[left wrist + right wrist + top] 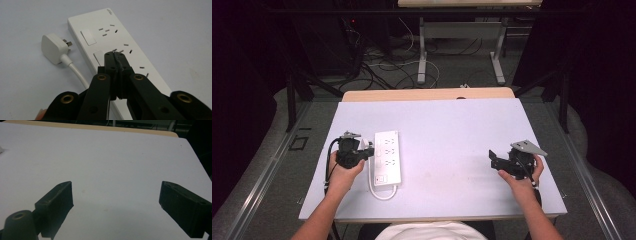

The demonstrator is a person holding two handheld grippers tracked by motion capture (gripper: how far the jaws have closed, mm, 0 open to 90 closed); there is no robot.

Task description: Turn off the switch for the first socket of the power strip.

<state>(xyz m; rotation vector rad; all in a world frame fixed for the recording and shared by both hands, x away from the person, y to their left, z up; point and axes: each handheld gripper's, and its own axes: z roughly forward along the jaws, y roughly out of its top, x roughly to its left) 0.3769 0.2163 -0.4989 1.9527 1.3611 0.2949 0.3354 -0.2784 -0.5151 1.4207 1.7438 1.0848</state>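
A white power strip (387,156) lies left of the table's middle, with several sockets and rocker switches on top (112,37). Its white plug (53,48) lies on its side on the table beside the strip's left edge, and the white cable (75,71) runs from it and loops past the strip's near end (382,192). My left gripper (115,53) is shut, with nothing between its jaws and its tips just over the strip's top near a switch; it sits at the strip's left side (369,150). My right gripper (116,195) is open over bare table at the right (493,157).
The white table top (452,130) spreads wide between the two grippers. A tan board edge (427,94) lies along the far side. Beyond it stand a metal-legged desk (459,35) and loose floor cables (382,65).
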